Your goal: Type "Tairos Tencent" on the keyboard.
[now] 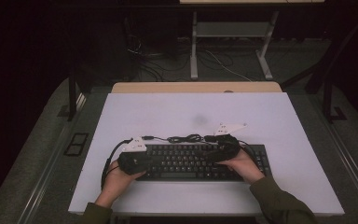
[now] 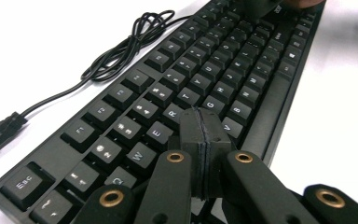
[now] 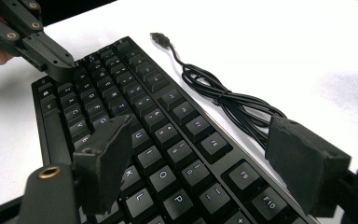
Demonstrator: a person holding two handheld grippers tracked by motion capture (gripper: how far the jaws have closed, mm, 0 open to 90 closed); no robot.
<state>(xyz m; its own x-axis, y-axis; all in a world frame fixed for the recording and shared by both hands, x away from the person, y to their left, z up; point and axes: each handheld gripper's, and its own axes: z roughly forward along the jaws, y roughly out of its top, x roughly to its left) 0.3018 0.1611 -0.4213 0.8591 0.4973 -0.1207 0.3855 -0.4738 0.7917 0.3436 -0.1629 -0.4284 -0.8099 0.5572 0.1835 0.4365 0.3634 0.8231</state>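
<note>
High view: my claws over the keyboard [image 1: 191, 162] on the worktop [image 1: 270, 121].
Left claw [image 2: 206, 135] pinched shut over its left-end keys; right claw [image 3: 205, 163] wide, straddling its right half.

The keyboard [image 1: 200, 162] lies on the table [image 1: 177, 112], near the front edge and about halfway between the left and right edges. Its cable [image 1: 186, 138] lies in a bunch on the table just behind the keyboard's back edge. The left gripper [image 1: 133, 161] sits over the keyboard's left end. The right gripper [image 1: 223, 147] sits over its right part, toward the back edge.
</note>
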